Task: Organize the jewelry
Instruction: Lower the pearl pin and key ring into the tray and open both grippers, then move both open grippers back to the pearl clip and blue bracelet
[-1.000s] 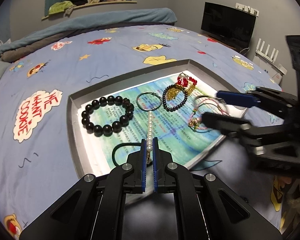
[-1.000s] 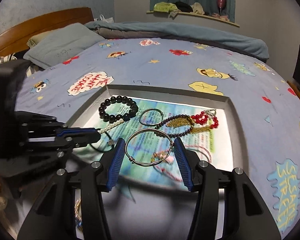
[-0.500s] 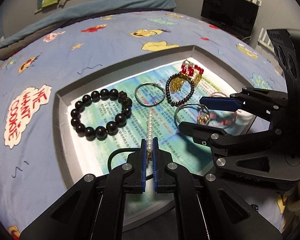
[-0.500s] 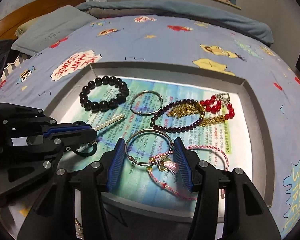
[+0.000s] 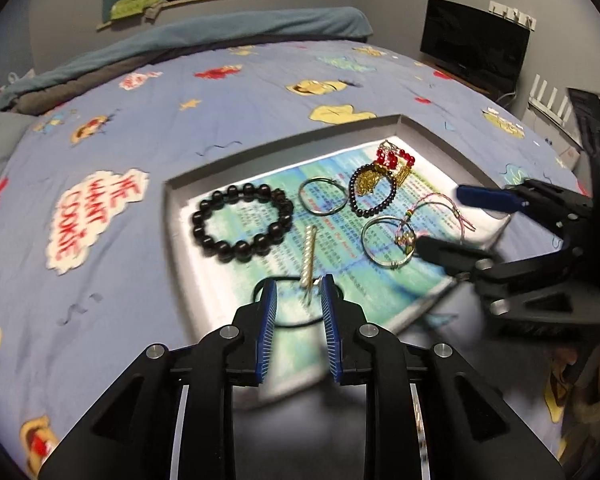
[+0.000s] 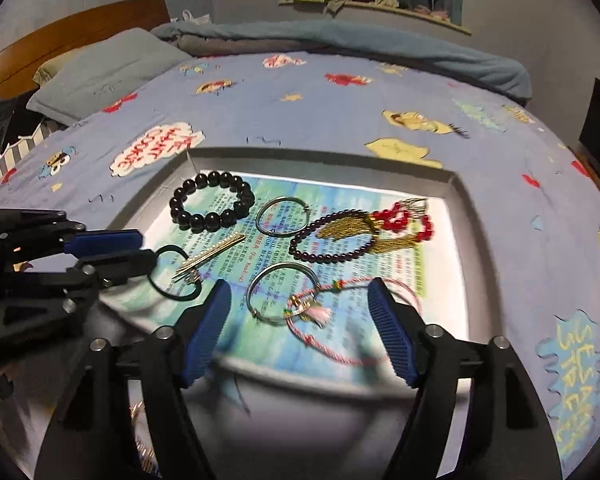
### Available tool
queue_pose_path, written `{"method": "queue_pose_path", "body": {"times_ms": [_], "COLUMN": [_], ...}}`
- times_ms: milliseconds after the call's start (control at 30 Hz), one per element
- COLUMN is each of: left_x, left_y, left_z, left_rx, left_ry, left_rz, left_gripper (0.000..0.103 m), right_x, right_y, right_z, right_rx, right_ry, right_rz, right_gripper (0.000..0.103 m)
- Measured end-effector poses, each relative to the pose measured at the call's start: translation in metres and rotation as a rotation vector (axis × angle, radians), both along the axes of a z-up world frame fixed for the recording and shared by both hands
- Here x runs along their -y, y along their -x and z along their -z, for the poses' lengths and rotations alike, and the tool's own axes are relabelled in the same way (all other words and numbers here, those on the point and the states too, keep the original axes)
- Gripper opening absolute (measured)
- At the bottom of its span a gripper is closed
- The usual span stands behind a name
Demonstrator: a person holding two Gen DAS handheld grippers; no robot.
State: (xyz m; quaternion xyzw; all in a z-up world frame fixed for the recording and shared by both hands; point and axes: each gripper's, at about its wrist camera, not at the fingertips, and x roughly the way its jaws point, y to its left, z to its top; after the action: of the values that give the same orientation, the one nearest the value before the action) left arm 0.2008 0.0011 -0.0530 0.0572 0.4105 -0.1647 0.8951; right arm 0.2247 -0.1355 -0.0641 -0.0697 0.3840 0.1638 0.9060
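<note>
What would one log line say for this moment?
left tool: just opened, pearl hairpin released | right tool: just opened, silver bangle released | both in tray

1. The left wrist view looks forward and steeply down along its own fingers, which rise from the bottom centre, close above the near edge of the grey tray point(image 5: 284, 152).
2. The right wrist view looks down likewise, its fingers at the bottom centre, facing the tray point(image 6: 456, 184) from the other near corner.
3. Both share the tray, the blue bedspread point(image 5: 220, 92) and the upper-frame shelf point(image 6: 380, 6); each shows the other gripper at its side edge.
</note>
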Motion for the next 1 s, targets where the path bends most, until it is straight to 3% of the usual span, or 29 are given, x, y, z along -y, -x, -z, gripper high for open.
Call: {"method": "queue_pose_path", "body": {"times_ms": [67,133,300,367,433,733,800,867,1000], "left_x": [-0.006,-0.014,-0.027,-0.029,-0.031,-0.049,-0.053,-0.058,-0.061], "left_y": [0.013,0.032,0.073,0.087,0.103,0.145,0.148,0.151,0.153], "left_z": [-0.008,-0.018,-0.029,-0.028,-0.025,0.008,0.014,0.017,0.020], "left_rx": [0.026,0.058,0.086,0.100,0.120,0.131,0.109,0.104,0.098], "left_ry": [-0.001,0.016,0.018,0.017,0.018,0.072,0.075,0.073,0.080], "left_rz": [-0.019,-0.035,-0.072,-0.093,-0.111,-0.205,-0.216,-0.225,-0.229], "left_gripper": [0.052,0.065,0.071,0.085,0.091,0.091,0.091,0.091,0.091], "right_x": [0.006,0.013,0.026,0.028,0.028,0.011,0.008,0.006,0.004], "right_y": [0.013,0.033,0.077,0.091,0.104,0.132,0.134,0.133,0.128], "right_z": [-0.009,-0.020,-0.034,-0.034,-0.032,0.009,0.017,0.023,0.033], "right_rx": [0.026,0.054,0.093,0.104,0.112,0.082,0.071,0.054,-0.006], "right_ry": [-0.011,-0.023,-0.049,-0.053,-0.046,-0.028,-0.031,-0.023,-0.050], "right_rz": [0.001,0.002,0.011,0.012,0.016,-0.003,0.001,0.008,0.005], "right_gripper": [0.083,0.087,0.093,0.097,0.097,0.097,0.093,0.070,0.047]}}
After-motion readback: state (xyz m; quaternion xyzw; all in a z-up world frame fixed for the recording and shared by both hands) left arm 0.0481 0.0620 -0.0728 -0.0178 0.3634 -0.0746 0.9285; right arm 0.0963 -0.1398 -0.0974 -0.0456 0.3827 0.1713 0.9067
